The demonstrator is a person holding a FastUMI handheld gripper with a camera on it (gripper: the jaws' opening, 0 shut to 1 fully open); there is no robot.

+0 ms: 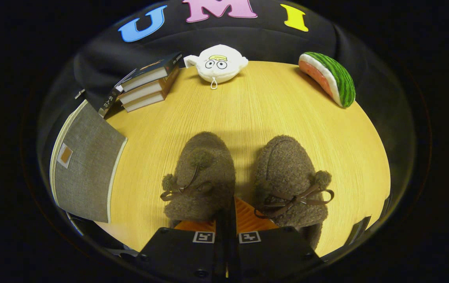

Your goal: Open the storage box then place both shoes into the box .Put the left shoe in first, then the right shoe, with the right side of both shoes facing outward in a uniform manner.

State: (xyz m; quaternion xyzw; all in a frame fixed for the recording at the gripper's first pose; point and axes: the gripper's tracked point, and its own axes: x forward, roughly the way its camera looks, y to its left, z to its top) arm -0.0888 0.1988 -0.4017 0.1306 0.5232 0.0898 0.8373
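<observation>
Sitting beyond closed tongs (226, 226): two shoes (244, 177), one box (85, 165), three books (148, 84).

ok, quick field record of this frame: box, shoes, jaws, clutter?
storage box: grey fabric box, lid closed, beside the shoes
left shoe: brown fuzzy slipper, just ahead of the jaws
right shoe: brown fuzzy slipper, next to it, toes pointing away
gripper: jaws closed together, holding nothing, low behind the pair
table: wood top
far edge: stacked books, white plush toy, watermelon-slice plush
task progress: not started
</observation>
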